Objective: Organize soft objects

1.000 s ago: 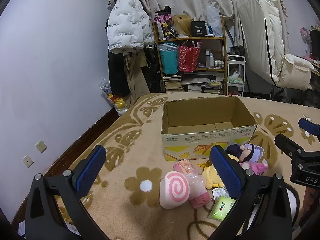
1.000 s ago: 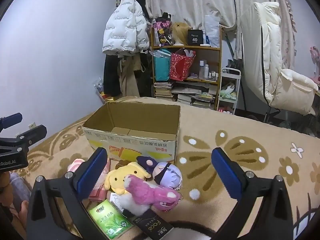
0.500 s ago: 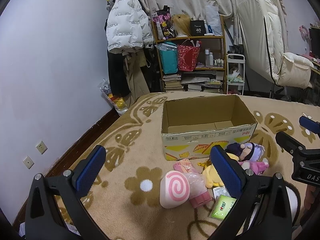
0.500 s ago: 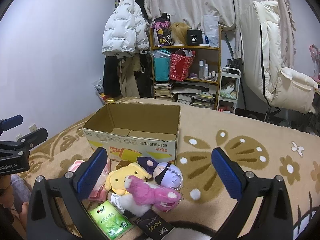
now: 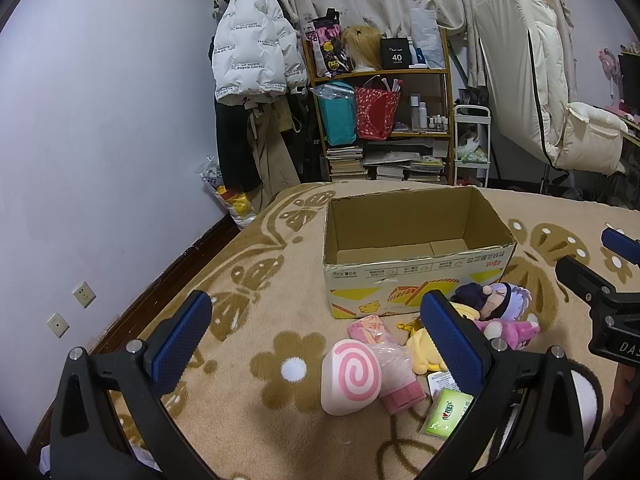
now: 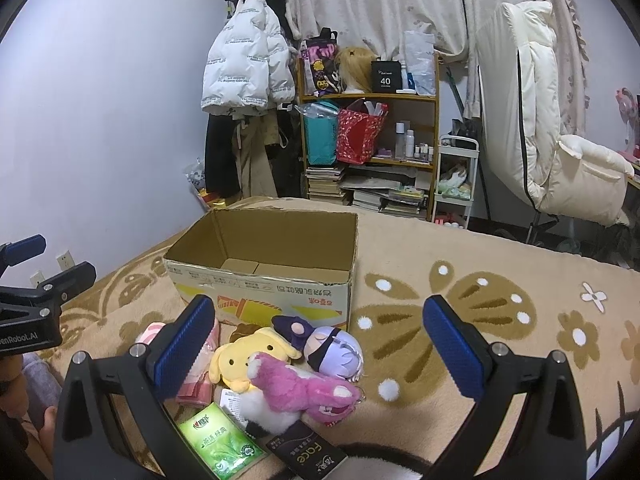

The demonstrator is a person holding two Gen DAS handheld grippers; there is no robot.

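An open brown cardboard box with yellow and red printing (image 5: 416,276) (image 6: 264,280) stands on a tan plush carpet patterned with brown flowers and butterflies (image 5: 260,312) (image 6: 460,280), its flaps down and its inside showing only bare cardboard. The soft things lie in a loose heap on the carpet just in front of the box's printed side: a white cushion with a pink spiral face (image 5: 352,380), a pink plush partly wrapped in clear plastic (image 5: 384,356) (image 6: 200,372) touching that cushion, a yellow plush dog (image 5: 420,352) (image 6: 248,356), a purple-haired plush doll in a dark hat (image 5: 494,304) (image 6: 324,344) nearest the box, and a bright pink and white plush animal (image 5: 508,328) (image 6: 304,390) lying across the yellow dog and against the doll. A green tissue packet (image 5: 446,416) (image 6: 220,444) and a black packet lettered "face" (image 6: 308,454) lie at the near edge of the heap. The left gripper (image 5: 316,340) hangs above the carpet with its blue-padded jaws spread wide and nothing between them, the spiral cushion showing in the gap below. The right gripper (image 6: 320,348) hangs over the heap, its jaws likewise wide apart and holding nothing. Behind stand a wooden shelf of bags and books (image 5: 384,120) (image 6: 368,140), a white puffer jacket on a rack (image 5: 252,56) (image 6: 240,68) and a cream padded chair (image 5: 540,92) (image 6: 552,128).
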